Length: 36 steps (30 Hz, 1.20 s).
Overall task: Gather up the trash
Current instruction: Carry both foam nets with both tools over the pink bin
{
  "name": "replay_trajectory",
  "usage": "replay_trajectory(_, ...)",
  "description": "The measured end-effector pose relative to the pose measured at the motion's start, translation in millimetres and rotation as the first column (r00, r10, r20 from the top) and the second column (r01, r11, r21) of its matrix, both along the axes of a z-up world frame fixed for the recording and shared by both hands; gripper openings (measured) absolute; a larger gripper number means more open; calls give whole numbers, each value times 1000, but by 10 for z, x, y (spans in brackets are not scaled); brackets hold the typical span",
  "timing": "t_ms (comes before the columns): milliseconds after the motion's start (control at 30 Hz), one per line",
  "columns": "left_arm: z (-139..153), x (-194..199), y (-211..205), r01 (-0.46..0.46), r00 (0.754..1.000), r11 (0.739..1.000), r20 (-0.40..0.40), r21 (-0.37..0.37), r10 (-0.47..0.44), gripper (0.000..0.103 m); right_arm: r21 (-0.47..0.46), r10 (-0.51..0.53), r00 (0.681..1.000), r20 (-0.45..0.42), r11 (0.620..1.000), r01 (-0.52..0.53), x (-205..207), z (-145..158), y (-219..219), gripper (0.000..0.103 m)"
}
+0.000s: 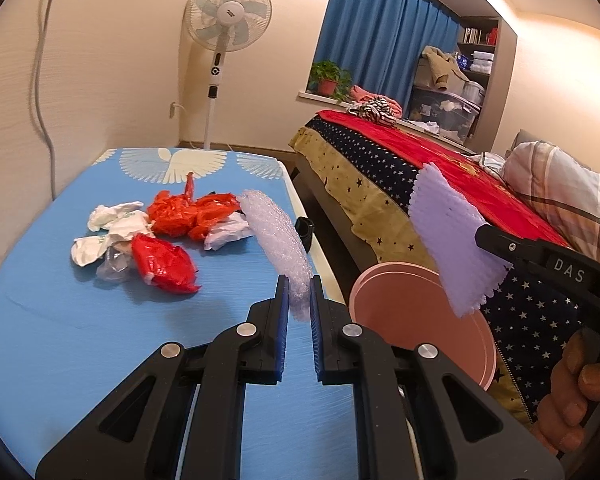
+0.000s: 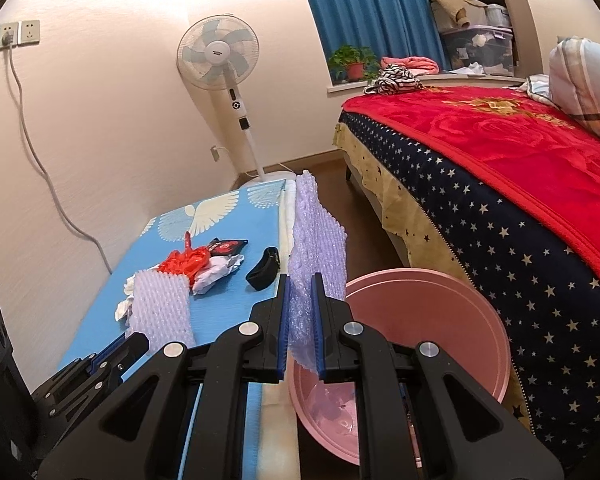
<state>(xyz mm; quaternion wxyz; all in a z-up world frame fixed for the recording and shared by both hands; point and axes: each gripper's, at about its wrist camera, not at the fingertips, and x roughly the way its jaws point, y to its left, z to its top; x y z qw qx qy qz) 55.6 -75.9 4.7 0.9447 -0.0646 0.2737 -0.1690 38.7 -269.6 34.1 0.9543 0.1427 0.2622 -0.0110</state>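
Observation:
My left gripper (image 1: pixel 299 292) is shut on a strip of clear bubble wrap (image 1: pixel 278 240), held over the blue table (image 1: pixel 60 320); it also shows in the right wrist view (image 2: pixel 160 312). My right gripper (image 2: pixel 301 292) is shut on a lilac bubble-wrap sheet (image 2: pixel 320 236), seen in the left wrist view (image 1: pixel 452 236), held above the pink bin (image 2: pixel 440 320) (image 1: pixel 388 300) beside the table. Red bags (image 1: pixel 180 236), white crumpled bags (image 1: pixel 108 228) and clear plastic (image 1: pixel 114 268) lie on the table.
A black object (image 2: pixel 265 268) and a red-black packet (image 2: pixel 228 247) lie on the table's right part. A bed with a red blanket (image 2: pixel 520 160) stands right of the bin. A standing fan (image 1: pixel 228 28) is at the far wall.

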Motion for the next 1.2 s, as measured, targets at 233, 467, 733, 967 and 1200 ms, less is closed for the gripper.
replay_trajectory(233,-25,47,-120,27,1000,1000,-6,-4,-27,10,1,-23,1000,-8,1000,23,33,-17,-83,11)
replay_trajectory(467,-64,84,-265,63,998,998,-16,-9,-63,10,3,-61,998,-21,998,61,40,-41,-192,11)
replay_trajectory(733,-82,104,-486,114,993,993,-22,-16,-114,10,2,-108,993,-46,994,108,32,-107,-317,11)
replay_trajectory(967,-132,155,-693,153,987,988,-37,-26,-154,10,-6,-147,987,-59,989,147,9,-128,-423,11)
replay_trajectory(1200,-190,207,-869,183,981,983,-56,-27,-184,10,1,-190,979,-72,982,191,-13,-143,-573,11)
